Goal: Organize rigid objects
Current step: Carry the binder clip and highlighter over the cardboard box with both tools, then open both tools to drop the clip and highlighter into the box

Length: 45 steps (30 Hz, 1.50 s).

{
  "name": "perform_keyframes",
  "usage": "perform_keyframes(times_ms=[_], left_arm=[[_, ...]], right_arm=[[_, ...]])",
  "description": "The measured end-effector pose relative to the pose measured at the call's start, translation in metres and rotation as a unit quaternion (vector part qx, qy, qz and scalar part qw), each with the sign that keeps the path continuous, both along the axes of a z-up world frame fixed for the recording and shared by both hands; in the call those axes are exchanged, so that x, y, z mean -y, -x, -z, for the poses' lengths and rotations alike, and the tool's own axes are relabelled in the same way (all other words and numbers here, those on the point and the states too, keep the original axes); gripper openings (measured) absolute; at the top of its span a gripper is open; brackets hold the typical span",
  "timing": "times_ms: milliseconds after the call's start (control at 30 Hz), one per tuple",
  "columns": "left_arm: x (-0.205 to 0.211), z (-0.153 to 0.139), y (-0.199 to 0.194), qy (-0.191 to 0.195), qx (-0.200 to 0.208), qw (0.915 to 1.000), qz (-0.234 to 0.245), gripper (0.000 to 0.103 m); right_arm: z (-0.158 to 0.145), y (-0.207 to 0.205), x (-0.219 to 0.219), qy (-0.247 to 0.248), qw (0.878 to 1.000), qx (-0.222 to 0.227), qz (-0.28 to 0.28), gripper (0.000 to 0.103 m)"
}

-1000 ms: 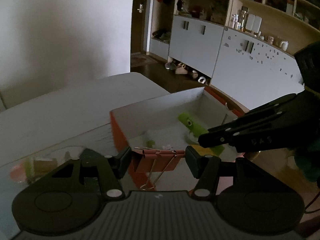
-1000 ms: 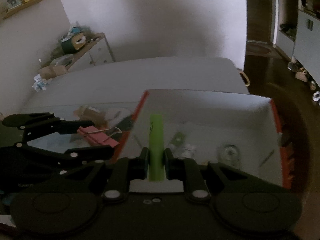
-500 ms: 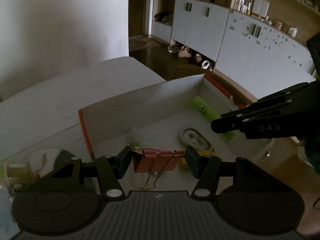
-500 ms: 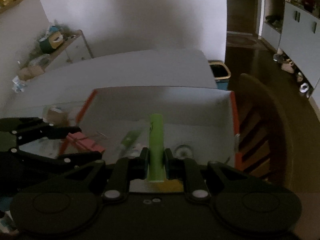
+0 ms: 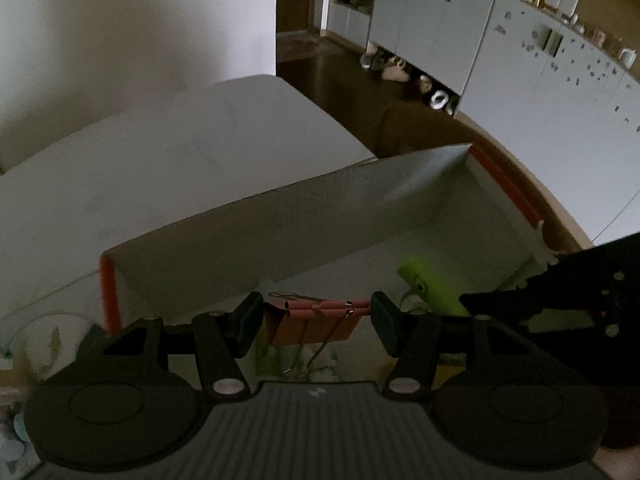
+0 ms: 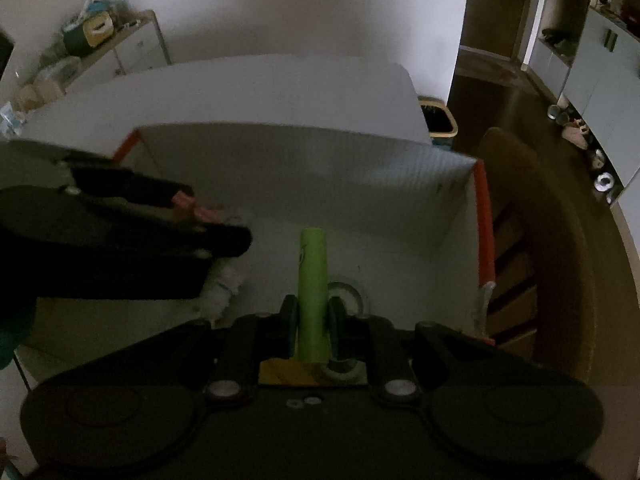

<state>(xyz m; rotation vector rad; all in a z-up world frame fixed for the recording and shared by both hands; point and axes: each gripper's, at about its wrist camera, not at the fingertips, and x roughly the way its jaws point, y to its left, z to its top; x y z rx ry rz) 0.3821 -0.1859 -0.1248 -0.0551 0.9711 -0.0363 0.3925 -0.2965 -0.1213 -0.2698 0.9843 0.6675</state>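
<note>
My left gripper (image 5: 316, 322) is shut on a pink binder clip (image 5: 312, 320) and holds it above the inside of a white cardboard box with orange edges (image 5: 280, 232). My right gripper (image 6: 313, 326) is shut on a lime green stick-shaped object (image 6: 313, 280), also over the box interior (image 6: 304, 176). The green object shows in the left wrist view (image 5: 430, 288) with the right gripper's fingers (image 5: 560, 292) behind it. The left gripper (image 6: 208, 232) shows at the left of the right wrist view, the pink clip (image 6: 192, 206) peeking between its fingers.
The box sits on a white table (image 5: 160, 152). Inside it lie a round clear item (image 6: 344, 292), a white fluffy item (image 6: 224, 284) and a yellow item (image 6: 284, 370). A wooden chair (image 6: 532, 220) stands right of the box. A clear container (image 5: 44, 340) sits left of it.
Both grippers have moved forward over the box, each still holding its object. The box now fills more of both views and the grippers are closer together.
</note>
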Motion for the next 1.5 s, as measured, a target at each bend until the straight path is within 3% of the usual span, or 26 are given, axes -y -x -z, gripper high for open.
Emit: perform_keyframes(times_ms=[400, 633, 767, 1067, 1500], left_arm=[[0.007, 0.019, -0.025, -0.008, -0.029, 0.9994, 0.018, 0.058], [0.012, 0.018, -0.027, -0.021, -0.024, 0.999, 0.03, 0.058], [0.015, 0.017, -0.025, -0.027, -0.025, 0.9989, 0.029, 0.059], [0.011, 0.017, -0.02, -0.001, -0.032, 0.9991, 0.029, 0.063], [0.012, -0.011, 0.015, 0.014, 0.005, 0.9996, 0.026, 0.063]], right_arm=[[0.019, -0.012, -0.012, 0.032, 0.999, -0.016, -0.009, 0.014], [0.022, -0.015, -0.018, 0.052, 0.998, -0.024, -0.013, 0.015], [0.021, -0.017, -0.018, 0.05, 0.998, -0.034, -0.011, 0.021], [0.016, -0.018, -0.01, 0.038, 0.999, -0.032, -0.011, 0.027], [-0.001, -0.005, 0.002, 0.013, 1.0, -0.021, -0.011, 0.039]])
